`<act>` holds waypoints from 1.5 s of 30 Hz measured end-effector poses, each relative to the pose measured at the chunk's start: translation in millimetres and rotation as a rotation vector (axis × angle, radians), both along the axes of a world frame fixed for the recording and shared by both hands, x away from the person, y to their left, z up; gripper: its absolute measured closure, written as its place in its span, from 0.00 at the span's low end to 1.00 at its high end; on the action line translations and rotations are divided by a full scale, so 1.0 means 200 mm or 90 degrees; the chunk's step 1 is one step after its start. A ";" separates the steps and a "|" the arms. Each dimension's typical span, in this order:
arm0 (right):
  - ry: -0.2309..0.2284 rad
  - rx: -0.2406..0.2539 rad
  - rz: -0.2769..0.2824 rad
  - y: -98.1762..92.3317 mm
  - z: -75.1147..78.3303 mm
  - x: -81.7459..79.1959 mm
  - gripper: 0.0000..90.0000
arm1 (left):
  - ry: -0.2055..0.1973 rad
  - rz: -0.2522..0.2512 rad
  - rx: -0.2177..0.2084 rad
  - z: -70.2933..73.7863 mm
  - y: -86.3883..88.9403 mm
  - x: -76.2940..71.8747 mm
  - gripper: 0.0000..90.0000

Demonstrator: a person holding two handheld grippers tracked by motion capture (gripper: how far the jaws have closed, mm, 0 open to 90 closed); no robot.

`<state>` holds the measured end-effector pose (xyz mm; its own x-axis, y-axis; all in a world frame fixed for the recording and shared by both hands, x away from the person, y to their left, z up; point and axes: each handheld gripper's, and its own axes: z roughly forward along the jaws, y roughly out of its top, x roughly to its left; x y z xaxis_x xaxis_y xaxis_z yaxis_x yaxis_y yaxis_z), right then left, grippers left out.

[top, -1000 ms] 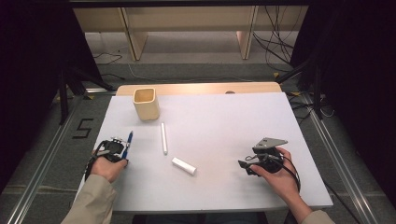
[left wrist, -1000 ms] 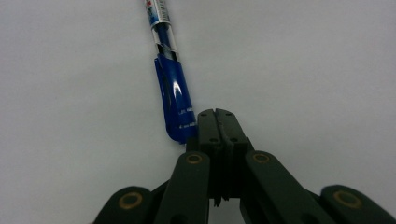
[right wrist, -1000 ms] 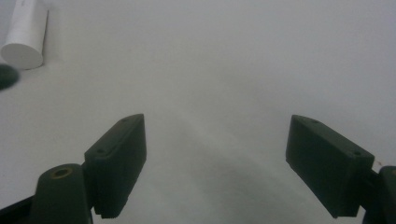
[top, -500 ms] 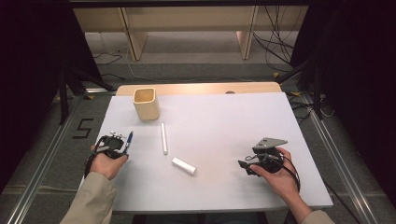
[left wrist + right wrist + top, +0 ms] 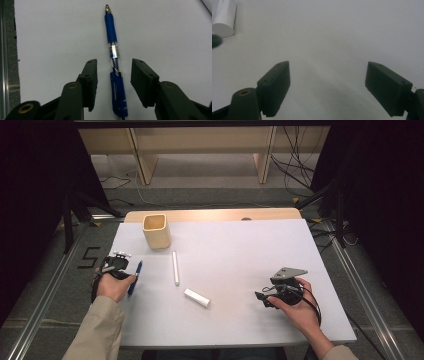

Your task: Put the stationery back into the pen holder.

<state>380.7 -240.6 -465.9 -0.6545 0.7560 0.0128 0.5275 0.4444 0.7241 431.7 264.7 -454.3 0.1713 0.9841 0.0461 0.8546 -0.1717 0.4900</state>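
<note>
A blue pen (image 5: 113, 50) lies flat on the white table (image 5: 240, 250), its tip pointing away from my left gripper (image 5: 113, 65). That gripper's jaws have just been opening. The pen's rear end lies between them with a gap on each side, so the pads do not touch it. From above, the pen (image 5: 135, 277) lies beside the left gripper (image 5: 120, 267) near the table's left edge. My right gripper (image 5: 261, 297) rests at the front right, jaws wide apart. The right gripper (image 5: 328, 67) has only bare table between its pads.
A square wooden cup (image 5: 156, 231) stands at the back left. A thin white stick (image 5: 175, 268) lies right of the pen. A short white cylinder (image 5: 197, 297) lies mid-front, and the cylinder (image 5: 224, 18) is at top left in the right gripper view.
The left gripper's jaws have opened and let go of the blue pen, which now lies on the table. The left hand has drawn back slightly to the left. The right hand is still.
</note>
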 end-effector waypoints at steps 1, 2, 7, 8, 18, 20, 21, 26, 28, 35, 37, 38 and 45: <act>0.000 0.000 0.000 0.00 0.00 0.00 0.23 | 0.004 0.004 0.002 -0.01 0.00 0.01 0.60; 0.000 0.000 0.000 0.00 0.00 0.00 0.23 | 0.007 0.007 0.003 -0.01 0.00 0.02 0.59; 0.000 0.000 0.000 0.00 0.00 0.00 0.23 | 0.025 0.008 0.007 -0.04 0.00 0.05 0.58; 0.000 0.000 0.000 0.00 0.00 0.00 0.23 | 0.027 0.005 0.009 -0.04 0.00 0.05 0.59; 0.000 0.001 0.001 0.00 0.00 0.00 0.23 | 0.042 0.002 -0.001 -0.06 -0.02 0.08 0.68; 0.000 0.000 0.001 0.00 0.00 0.00 0.23 | 0.044 0.003 -0.001 -0.06 -0.02 0.09 0.69; 0.000 0.000 0.001 0.00 0.00 0.00 0.23 | 0.046 0.002 -0.004 -0.06 -0.02 0.09 0.70; 0.000 0.000 0.002 0.00 0.00 0.00 0.23 | 0.050 0.003 -0.008 -0.07 -0.02 0.10 0.72; 0.000 0.000 0.002 0.00 0.00 0.00 0.23 | 0.051 0.005 -0.007 -0.07 -0.02 0.10 0.73; 0.000 -0.001 0.003 0.00 0.00 0.00 0.23 | 0.059 0.006 -0.005 -0.07 -0.02 0.11 0.75; 0.000 -0.001 0.003 0.00 0.00 0.00 0.23 | 0.064 0.007 -0.005 -0.07 -0.02 0.11 0.76; 0.000 -0.001 0.003 0.00 0.00 0.00 0.23 | 0.065 0.007 -0.006 -0.07 -0.02 0.11 0.77; 0.000 0.001 0.002 0.00 0.00 0.00 0.23 | 0.072 0.011 -0.016 -0.07 -0.02 0.12 0.78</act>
<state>380.9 -240.6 -465.8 -0.6570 0.7538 0.0134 0.5255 0.4452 0.7250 455.7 261.1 -468.6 0.1569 0.9876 0.0033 0.9077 -0.1456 0.3936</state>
